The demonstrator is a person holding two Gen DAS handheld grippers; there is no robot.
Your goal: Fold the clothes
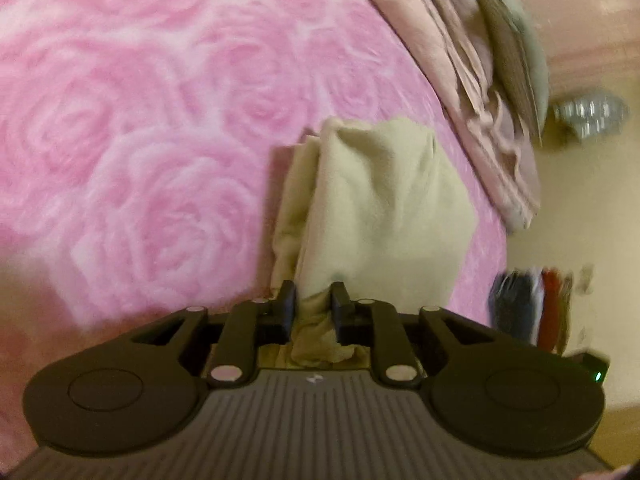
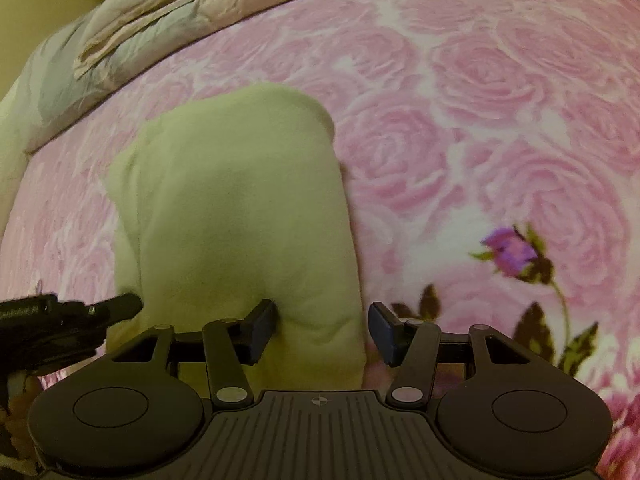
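A folded cream garment (image 1: 384, 200) lies on a pink rose-print bedspread (image 1: 140, 140). Its near end is bunched between the fingers of my left gripper (image 1: 313, 308), which is shut on it. In the right wrist view the same cream garment (image 2: 240, 220) fills the space between the fingers of my right gripper (image 2: 322, 332). The left pad dents the cloth and the right pad sits against its right edge. My left gripper (image 2: 120, 308) also shows there, at the garment's lower left corner.
A folded dusty-pink quilt (image 1: 460, 80) and a grey pillow (image 1: 516, 52) lie along the bed's edge; the quilt (image 2: 160, 12) runs behind the garment. Beyond the bed are clear plastic bottles (image 1: 588, 114) and coloured items (image 1: 532, 308). The bedspread (image 2: 480, 120) stretches right.
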